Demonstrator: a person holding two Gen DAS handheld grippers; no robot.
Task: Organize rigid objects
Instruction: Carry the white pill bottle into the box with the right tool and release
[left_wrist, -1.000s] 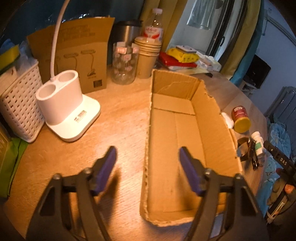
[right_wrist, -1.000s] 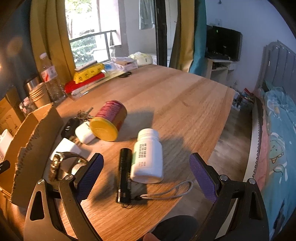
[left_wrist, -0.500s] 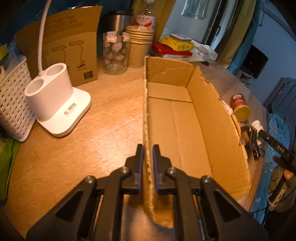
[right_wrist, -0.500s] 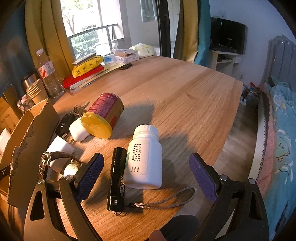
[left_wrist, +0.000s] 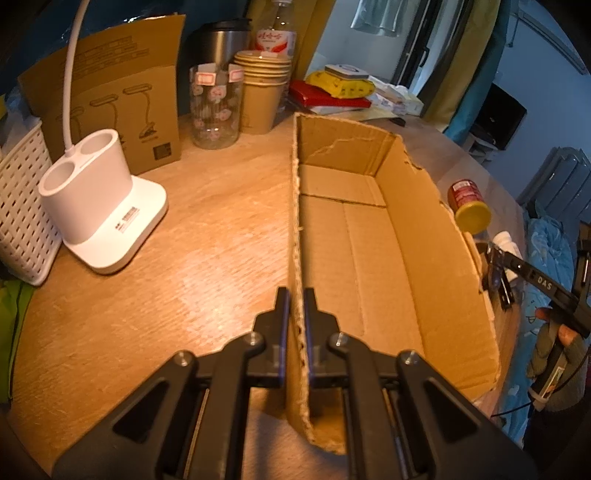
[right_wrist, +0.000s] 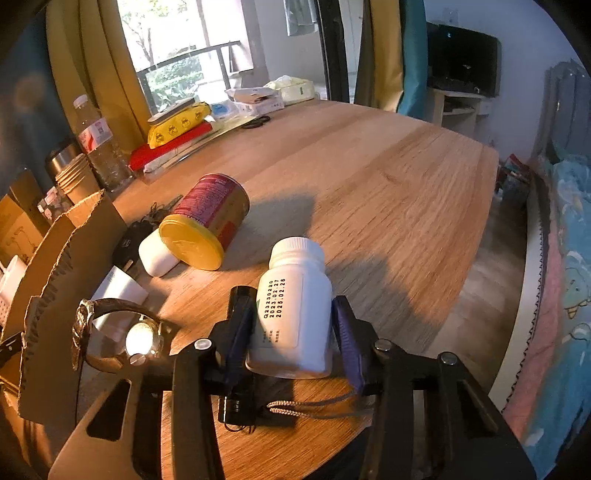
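- Cardboard box (left_wrist: 369, 236) sits open on the wooden table (left_wrist: 207, 236), with nothing inside it.
- Left gripper (left_wrist: 295, 325) pinches the near end of the box's left wall between its two purple pads.
- Right gripper (right_wrist: 293, 332) squeezes the white bottle (right_wrist: 295, 306), which lies on its side with its cap pointing away.
- A black flashlight (right_wrist: 238, 354) lies just beside the bottle, under the gripper's left finger, and its grey cord runs below the bottle.
- A red can with a yellow lid (right_wrist: 207, 221) lies on its side farther back.
- A wristwatch (right_wrist: 118, 332) sits next to the box's outer wall.
- A white lamp base (left_wrist: 99, 206) stands left of the box.
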